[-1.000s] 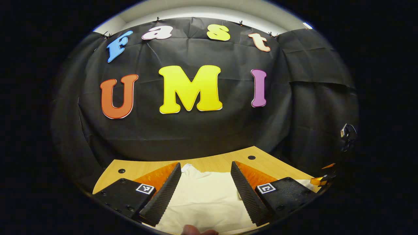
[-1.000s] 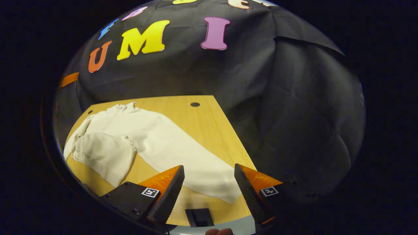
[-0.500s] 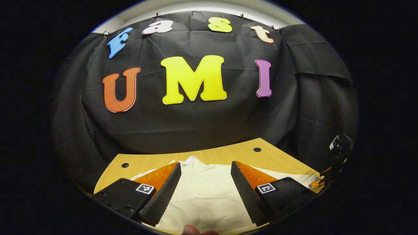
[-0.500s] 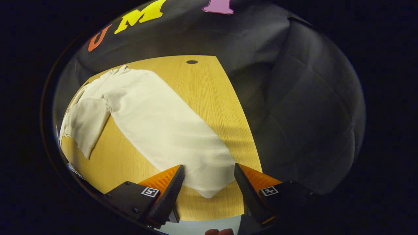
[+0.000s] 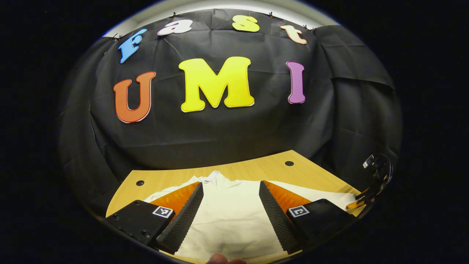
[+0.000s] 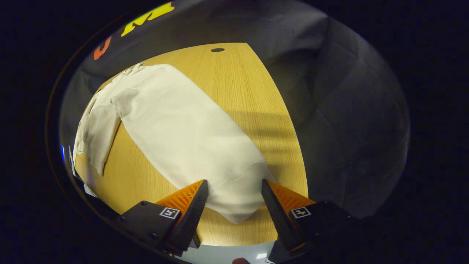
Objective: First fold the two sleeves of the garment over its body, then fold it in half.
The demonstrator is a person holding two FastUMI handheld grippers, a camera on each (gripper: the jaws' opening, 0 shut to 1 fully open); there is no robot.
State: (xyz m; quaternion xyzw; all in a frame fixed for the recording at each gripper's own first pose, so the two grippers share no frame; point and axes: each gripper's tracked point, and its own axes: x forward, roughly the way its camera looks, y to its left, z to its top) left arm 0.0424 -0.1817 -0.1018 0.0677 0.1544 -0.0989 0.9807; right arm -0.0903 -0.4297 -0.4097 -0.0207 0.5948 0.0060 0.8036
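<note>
A: Starting at the left, what do you have?

B: In the left gripper view, the left tool hangs over the cream-coloured long-sleeved cloth garment, its two fingers spread wide with nothing between them but the fabric lying below. The garment lies spread on the light wooden counter, its collar end pointing toward the black cloth wall.

A: And further right in that view?

B: At the right edge, near the counter's corner, sits the other tool; it is small and dark there, so I would not say more about it.

A: The right gripper view?

B: The garment runs diagonally across the counter. On the left its body is bunched near the counter edge; one long sleeve stretches flat toward the lower right. The sleeve's ribbed cuff lies between the fingers of the right tool, which stand wide apart. I cannot tell whether the fingertips touch the cloth or hover just above it.
</note>
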